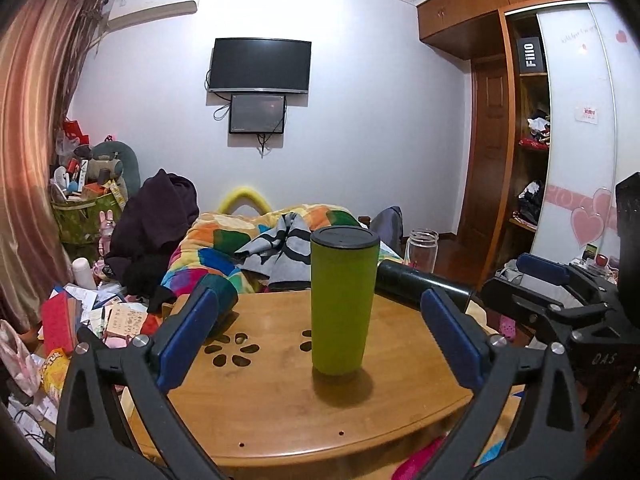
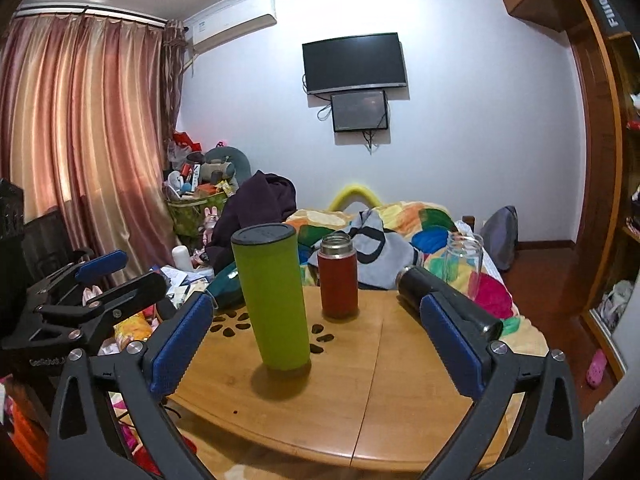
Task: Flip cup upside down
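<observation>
Home bedroom: bed with patchwork quilt [image 2: 404,220] far centre; wall-mounted television [image 1: 260,65]; air conditioner [image 1: 154,4] above pink curtains [image 2: 72,120] left; wooden wardrobe [image 1: 500,120] right; clutter beside a low wooden table [image 2: 360,360].

The left gripper [image 1: 320,332] has two black plastic fingers, each with triangular cut-outs in its frame and round silver screws near the pad. The pads [image 1: 186,336] are long blue blocks with a fine ribbed surface, facing each other on the inner sides. The right gripper [image 2: 316,338] has the same build: black fingers, silver screws, and blue pads [image 2: 182,344] with a dotted texture. Seen from the left wrist view, the right gripper's black body carries pale letters that read like "DAS". From the right wrist view, the left gripper's body shows small white lettering, too blurred to read.
</observation>
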A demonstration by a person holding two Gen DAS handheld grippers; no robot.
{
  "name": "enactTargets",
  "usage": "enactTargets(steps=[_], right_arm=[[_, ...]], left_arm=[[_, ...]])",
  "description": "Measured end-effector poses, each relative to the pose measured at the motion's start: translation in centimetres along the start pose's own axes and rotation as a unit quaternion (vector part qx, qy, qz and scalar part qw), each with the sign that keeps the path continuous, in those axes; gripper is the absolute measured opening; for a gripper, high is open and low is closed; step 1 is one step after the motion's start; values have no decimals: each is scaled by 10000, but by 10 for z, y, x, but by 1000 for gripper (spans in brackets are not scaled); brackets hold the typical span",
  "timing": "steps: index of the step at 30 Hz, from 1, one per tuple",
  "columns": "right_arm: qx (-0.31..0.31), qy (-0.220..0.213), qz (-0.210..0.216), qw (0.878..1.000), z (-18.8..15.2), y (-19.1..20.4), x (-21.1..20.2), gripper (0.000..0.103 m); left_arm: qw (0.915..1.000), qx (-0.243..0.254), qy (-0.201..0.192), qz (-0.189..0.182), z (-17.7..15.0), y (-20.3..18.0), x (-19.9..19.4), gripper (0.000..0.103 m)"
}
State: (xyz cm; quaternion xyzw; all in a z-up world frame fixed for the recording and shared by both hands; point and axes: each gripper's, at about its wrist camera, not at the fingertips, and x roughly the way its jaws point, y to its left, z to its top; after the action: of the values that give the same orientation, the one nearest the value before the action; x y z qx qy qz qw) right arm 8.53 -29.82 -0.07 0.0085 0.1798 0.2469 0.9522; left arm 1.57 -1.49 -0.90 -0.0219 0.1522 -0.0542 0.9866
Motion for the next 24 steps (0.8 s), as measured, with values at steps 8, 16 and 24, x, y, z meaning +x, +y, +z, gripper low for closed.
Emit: enactTargets(steps=[8,16,24], right_arm=[[76,7,-120,9999,-6,-1,-4,103],[-22,-154,-126,9998,-6,8,-10,103],[22,-130,-118,9998,-6,8,-7,103]], left_arm=[[9993,91,-167,321,-6,-4,-10,103],[9986,129,-265,436,-8,-5,-10,103],[9984,128,-303,456,-9,-6,-12,103]])
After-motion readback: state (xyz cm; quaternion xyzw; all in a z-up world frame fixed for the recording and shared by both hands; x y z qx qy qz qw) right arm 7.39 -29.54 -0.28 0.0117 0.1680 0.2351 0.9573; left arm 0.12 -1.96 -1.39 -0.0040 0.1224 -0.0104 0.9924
